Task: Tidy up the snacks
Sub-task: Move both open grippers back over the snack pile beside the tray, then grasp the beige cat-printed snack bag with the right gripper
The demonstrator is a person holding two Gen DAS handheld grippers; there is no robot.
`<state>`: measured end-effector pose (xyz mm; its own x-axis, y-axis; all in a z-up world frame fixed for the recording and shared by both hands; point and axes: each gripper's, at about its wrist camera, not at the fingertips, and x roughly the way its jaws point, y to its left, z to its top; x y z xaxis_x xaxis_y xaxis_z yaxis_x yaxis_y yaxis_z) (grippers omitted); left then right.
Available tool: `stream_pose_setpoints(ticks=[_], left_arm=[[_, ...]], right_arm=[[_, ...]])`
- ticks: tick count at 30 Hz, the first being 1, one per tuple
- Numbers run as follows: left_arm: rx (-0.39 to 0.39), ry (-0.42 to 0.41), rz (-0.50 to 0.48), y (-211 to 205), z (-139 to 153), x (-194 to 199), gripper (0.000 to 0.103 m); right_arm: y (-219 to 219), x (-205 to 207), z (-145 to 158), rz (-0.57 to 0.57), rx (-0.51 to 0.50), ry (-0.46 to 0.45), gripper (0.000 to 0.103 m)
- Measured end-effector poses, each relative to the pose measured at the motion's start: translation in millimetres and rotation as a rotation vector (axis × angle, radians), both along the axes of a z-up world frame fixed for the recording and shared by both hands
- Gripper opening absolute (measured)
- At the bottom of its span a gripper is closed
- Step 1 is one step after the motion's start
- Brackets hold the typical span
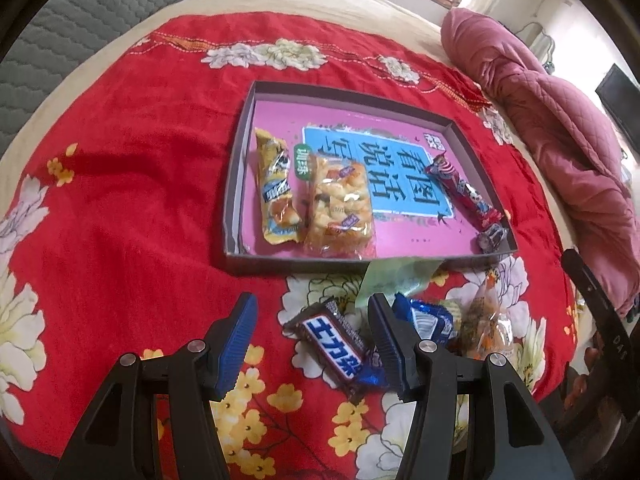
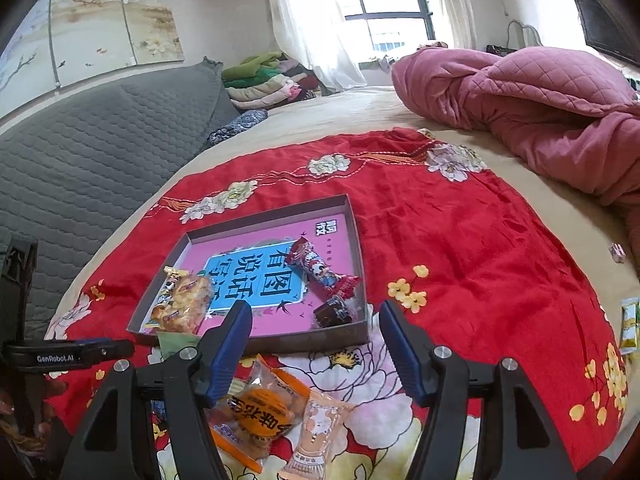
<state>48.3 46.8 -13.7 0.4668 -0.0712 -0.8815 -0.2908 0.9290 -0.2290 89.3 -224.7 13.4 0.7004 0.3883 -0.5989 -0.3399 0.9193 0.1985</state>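
Note:
A shallow grey box (image 1: 236, 184) (image 2: 358, 240) with a pink bottom lies on a red floral cloth (image 1: 132, 208). It holds a yellow packet (image 1: 276, 188), a clear packet of puffs (image 1: 340, 208), a red stick packet (image 1: 464, 192) (image 2: 320, 270) and a small dark candy (image 1: 492, 236) (image 2: 334, 312). My left gripper (image 1: 314, 340) is open above a brown chocolate bar (image 1: 332, 344) in front of the box. A blue wrapper (image 1: 430, 316) and an orange packet (image 1: 486, 320) lie to its right. My right gripper (image 2: 316, 354) is open above an orange cake packet (image 2: 256, 412) and a pale peach packet (image 2: 320, 428).
A pale green packet (image 1: 396, 276) lies against the box's near wall. A crumpled pink quilt (image 2: 520, 96) lies at the back right of the bed. A grey padded headboard (image 2: 100, 152) stands on the left. Two loose packets (image 2: 628, 324) lie at the cloth's right edge.

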Motion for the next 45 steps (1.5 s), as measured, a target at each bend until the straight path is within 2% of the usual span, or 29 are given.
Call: stream_pose_setpoints(ticks=[23, 38, 45], left_arm=[[-0.099, 0.074, 0.018, 9.0, -22.7, -13.3, 0.059], [-0.112, 0.096, -0.01, 0.1, -33.3, -10.4, 0.059], [-0.116, 0.1, -0.013, -5.7, -36.0, -9.8, 0.059]], right_arm=[[-3.3, -10.4, -15.0, -0.017, -0.035, 0.088, 0.066], [0.5, -13.8, -48.3, -0.037, -0.146, 0.245, 0.066], [12.7, -15.6, -65.8, -0.001, -0.227, 0.303, 0.066]])
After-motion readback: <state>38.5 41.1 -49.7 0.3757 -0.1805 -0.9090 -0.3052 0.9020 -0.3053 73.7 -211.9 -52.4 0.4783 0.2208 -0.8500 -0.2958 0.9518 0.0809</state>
